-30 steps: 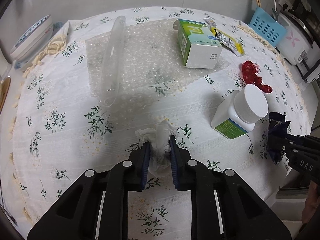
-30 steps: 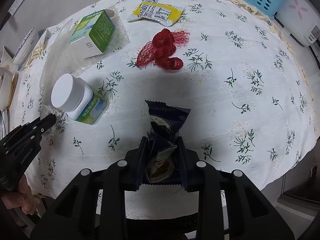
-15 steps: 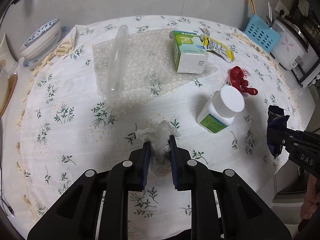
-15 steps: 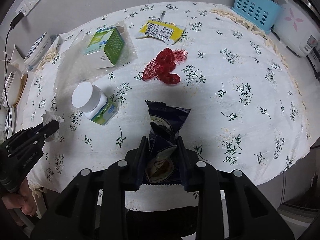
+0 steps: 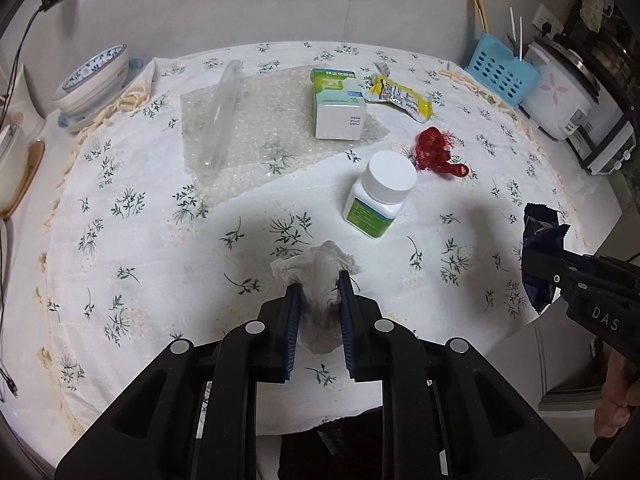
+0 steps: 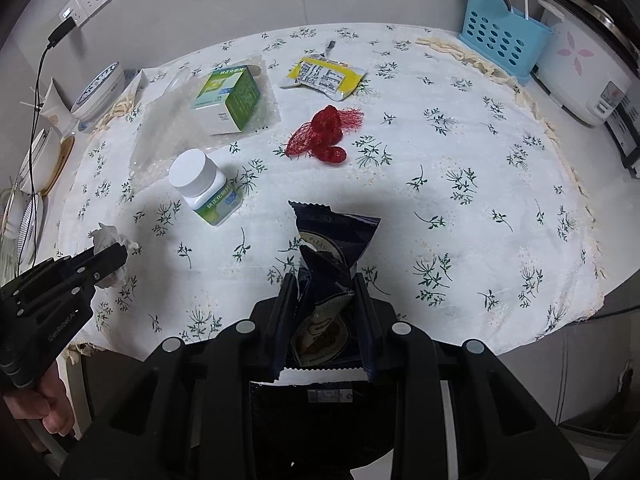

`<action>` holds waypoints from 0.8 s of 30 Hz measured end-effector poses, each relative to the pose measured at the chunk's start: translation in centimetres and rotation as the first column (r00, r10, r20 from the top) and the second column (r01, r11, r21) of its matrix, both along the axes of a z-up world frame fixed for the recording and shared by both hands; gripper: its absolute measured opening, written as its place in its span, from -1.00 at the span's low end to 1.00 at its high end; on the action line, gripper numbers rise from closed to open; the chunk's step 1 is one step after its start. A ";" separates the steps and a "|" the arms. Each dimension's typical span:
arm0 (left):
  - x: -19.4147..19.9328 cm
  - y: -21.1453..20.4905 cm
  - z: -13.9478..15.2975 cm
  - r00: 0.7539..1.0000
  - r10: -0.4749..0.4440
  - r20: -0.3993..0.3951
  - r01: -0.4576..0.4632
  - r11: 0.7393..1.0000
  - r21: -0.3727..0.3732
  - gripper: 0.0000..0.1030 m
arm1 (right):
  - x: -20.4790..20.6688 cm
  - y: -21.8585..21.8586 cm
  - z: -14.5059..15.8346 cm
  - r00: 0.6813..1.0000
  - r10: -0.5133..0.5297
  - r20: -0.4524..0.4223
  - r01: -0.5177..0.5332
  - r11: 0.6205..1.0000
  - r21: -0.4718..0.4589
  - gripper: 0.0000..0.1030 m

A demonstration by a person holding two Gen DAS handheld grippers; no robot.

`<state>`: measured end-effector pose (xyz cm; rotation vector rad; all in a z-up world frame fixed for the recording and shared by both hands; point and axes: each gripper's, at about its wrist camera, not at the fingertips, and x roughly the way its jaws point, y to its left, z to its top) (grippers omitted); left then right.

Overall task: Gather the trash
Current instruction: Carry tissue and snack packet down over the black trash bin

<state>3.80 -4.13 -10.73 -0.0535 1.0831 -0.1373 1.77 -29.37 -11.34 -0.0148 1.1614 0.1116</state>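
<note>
Item 1: crumpled white tissue (image 5: 316, 276), clamped between the blue pads of the left gripper (image 5: 319, 286) and held above the floral tablecloth (image 5: 120, 240); its lower end hangs between the fingers. In the right wrist view the same tissue (image 6: 105, 236) is seen only as a tuft past the black fingertips.

Item 2: dark blue snack wrapper (image 6: 326, 264), pinched between the narrow-set fingers of the right gripper (image 6: 326, 292). A round emblem is printed on it; letters resembling "CLASS" may be read, though the creases leave this uncertain. From the left wrist view the wrapper (image 5: 540, 240) is partly covered by that gripper, whose body is marked "DAS", the rest being cut off.

Item 3: white-capped bottle (image 5: 380, 196) with a green and blue label, standing on the cloth; its text is too small to be read.

Item 4: green and white carton (image 5: 338, 104), resting on a sheet of bubble wrap (image 5: 260, 132); the printed characters cannot be made out.

Item 5: yellow sachet (image 6: 324, 76) with a black-on-white panel, illegible.

Item 6: red mesh netting (image 6: 322, 138), lying loose between the sachet and the bottle.

Item 7: clear plastic tube (image 5: 220, 112), laid across the bubble wrap.
</note>
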 end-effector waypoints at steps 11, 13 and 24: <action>-3.4 -3.0 0.1 1.000 0.011 0.004 -0.011 1.000 -0.006 -0.66 | -2.9 -2.5 0.0 1.000 0.027 0.001 -0.027 1.000 0.002 -0.48; -4.1 -3.5 0.0 1.000 0.016 0.004 -0.016 1.000 -0.009 -0.66 | -3.4 -2.8 0.0 0.999 0.032 0.002 -0.032 0.999 0.003 -0.48; -7.5 -5.5 0.0 1.000 0.030 0.004 -0.030 0.999 -0.014 -0.66 | -6.1 -4.5 0.1 0.998 0.056 0.011 -0.056 0.998 0.017 -0.49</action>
